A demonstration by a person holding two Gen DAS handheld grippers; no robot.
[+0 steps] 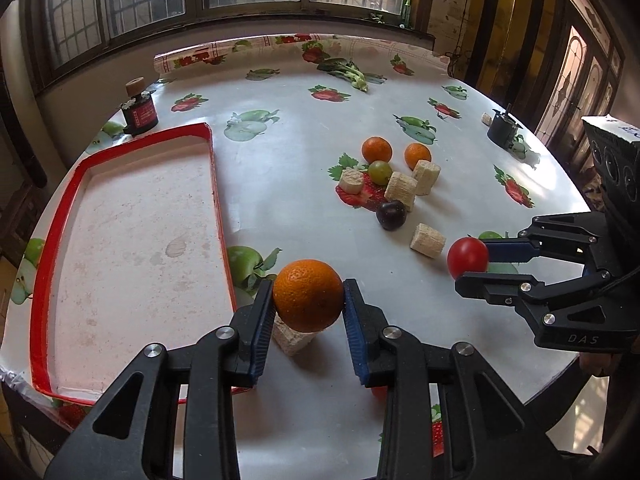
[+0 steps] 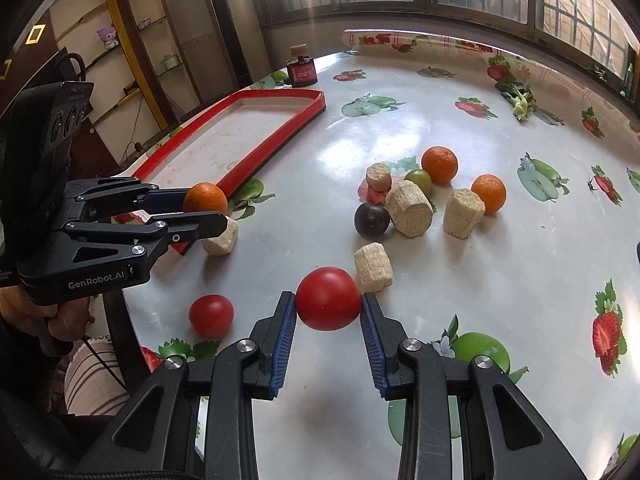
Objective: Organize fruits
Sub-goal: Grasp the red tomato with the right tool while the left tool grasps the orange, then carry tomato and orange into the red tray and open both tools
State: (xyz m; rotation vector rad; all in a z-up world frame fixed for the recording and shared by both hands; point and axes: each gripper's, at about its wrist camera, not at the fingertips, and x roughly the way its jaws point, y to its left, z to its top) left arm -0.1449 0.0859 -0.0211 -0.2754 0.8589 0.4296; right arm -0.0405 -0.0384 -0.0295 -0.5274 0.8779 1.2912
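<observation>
We have the left gripper [image 1: 309,300] closed on an orange [image 1: 309,294], blue pads pressed to both its sides, fruit sitting right at the jaw tips and lifted clear of the counter [image 1: 304,128], above a pale corn-cob chunk [image 1: 294,342] just beside the red-rimmed tray [image 1: 218,200]. Right gripper [image 2: 329,302] likewise closed on a red tomato [image 2: 328,298], gripped at the tips, pads on its left and right sides, held just off the surface. Tray has nothing in it that we can see. A second tomato [image 2: 211,316] sits on the counter left of the right jaws. Mid-counter cluster: two oranges [image 2: 439,164], a green fruit [image 2: 419,179], a dark plum [image 2: 372,220] and several cob chunks [image 2: 409,209], some touching each other; one more chunk [image 2: 373,267] lies just behind the held tomato. Counter is round, covered with a glossy white cloth printed with strawberries and green apples. A dark jar with a cork top [image 2: 301,68] stands past the tray's far end, a leafy green stalk [image 1: 350,70] lies at the far edge, a small black container [image 1: 502,130] at the right edge. Barred windows run behind; shelves on the left wall in the right wrist view.
</observation>
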